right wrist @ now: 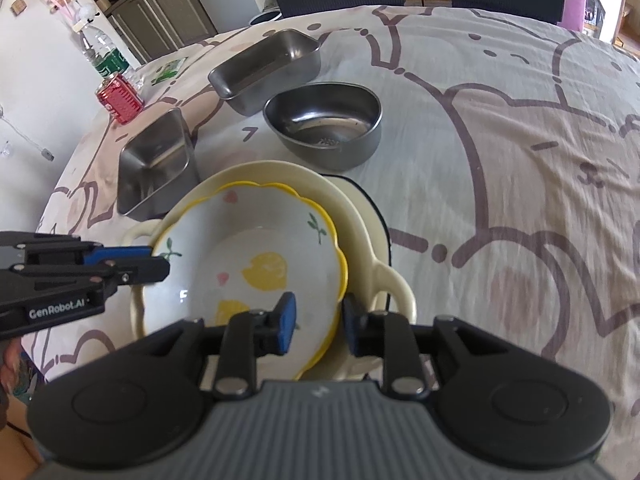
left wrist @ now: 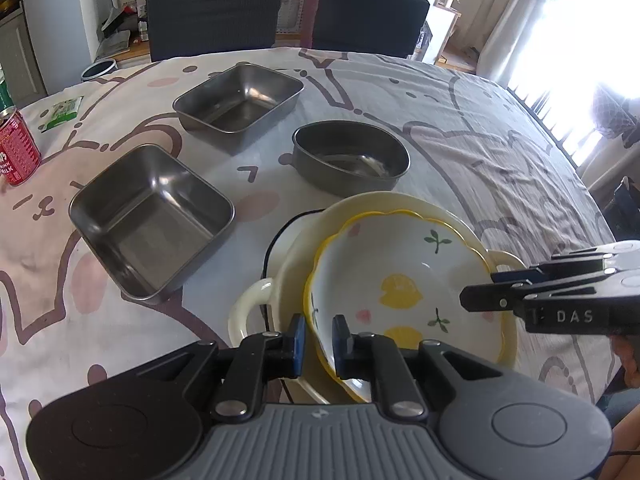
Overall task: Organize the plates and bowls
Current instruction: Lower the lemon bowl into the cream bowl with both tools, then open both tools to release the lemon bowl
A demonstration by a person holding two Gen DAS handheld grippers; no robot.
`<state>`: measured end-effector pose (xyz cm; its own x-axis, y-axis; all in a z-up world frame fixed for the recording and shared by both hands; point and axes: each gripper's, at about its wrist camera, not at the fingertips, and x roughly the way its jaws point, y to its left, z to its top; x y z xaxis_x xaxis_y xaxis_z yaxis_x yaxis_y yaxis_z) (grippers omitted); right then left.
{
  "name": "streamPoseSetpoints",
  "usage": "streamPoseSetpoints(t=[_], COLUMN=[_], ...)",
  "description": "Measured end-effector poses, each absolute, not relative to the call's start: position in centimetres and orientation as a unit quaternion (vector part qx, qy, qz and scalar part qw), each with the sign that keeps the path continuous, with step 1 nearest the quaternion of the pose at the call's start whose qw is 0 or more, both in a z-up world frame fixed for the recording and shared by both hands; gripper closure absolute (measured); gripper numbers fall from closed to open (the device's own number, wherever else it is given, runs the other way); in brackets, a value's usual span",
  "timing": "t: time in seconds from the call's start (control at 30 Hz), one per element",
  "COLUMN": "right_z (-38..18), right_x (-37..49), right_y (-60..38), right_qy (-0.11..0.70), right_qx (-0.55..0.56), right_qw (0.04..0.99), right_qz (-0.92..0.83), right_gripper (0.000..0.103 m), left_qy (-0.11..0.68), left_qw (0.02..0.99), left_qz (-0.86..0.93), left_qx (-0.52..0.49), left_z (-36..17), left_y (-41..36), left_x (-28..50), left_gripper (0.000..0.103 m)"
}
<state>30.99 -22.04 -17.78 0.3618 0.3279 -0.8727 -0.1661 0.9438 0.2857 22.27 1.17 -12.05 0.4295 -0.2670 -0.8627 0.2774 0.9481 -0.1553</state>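
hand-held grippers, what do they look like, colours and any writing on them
Both look alike: a grey ribbed body with black rounded shoulders, black linkage arms with silver rivets, and blue pads on the fingers. The left hand-held gripper reads "GenRobot.AI" in white on its side, seen from the right wrist view. The right hand-held gripper shows white letters "DAS" on its side in the left wrist view. No sleeves visible.

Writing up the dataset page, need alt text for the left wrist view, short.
The left hand-held gripper straddles the near rim of a lemon-patterned bowl nested in a cream two-handled dish, while the right hand-held gripper reaches in at the bowl's far side. Beyond, three empty steel containers sit on a cartoon-print tablecloth.
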Motion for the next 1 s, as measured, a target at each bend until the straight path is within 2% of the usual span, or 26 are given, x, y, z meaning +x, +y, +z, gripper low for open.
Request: streamPoseSetpoints(t=[0.2, 0.47, 0.67, 0.73, 0.93, 1.0], right_z=[-16.5, -15.7, -15.1, -14.8, -14.3, -14.2], right_x=[30.4, 29.5, 29.0, 28.8, 29.3, 29.8], right_y=[-22.4, -22.6, -22.7, -22.8, -22.8, -22.6], right_qy=[0.524, 0.518, 0.504, 0.497, 0.471, 0.461], right_qx=[0.076, 0.072, 0.066, 0.063, 0.061, 0.068], right_qw=[0.835, 0.838, 0.848, 0.853, 0.871, 0.876], right_qz=[0.152, 0.155, 0.151, 0.146, 0.128, 0.127], right_gripper=[0.058, 0.055, 0.035, 0.029, 0.008, 0.0], left_qy=[0.507, 0.506, 0.49, 0.479, 0.43, 0.42], left_qw=[0.846, 0.846, 0.855, 0.863, 0.895, 0.902], left_qz=[-0.163, -0.167, -0.17, -0.162, -0.116, -0.102], left_qx=[0.007, 0.011, 0.007, 0.005, 0.011, 0.016], left_z=[-11.8, -11.5, -10.6, -10.2, -8.5, -8.2], left_y=[1.1, 0.9, 1.3, 1.9, 4.8, 5.8], left_x=[21.8, 21.4, 21.3, 21.4, 22.6, 23.3], left_gripper=[0.086, 0.076, 0.045, 0.027, 0.004, 0.0])
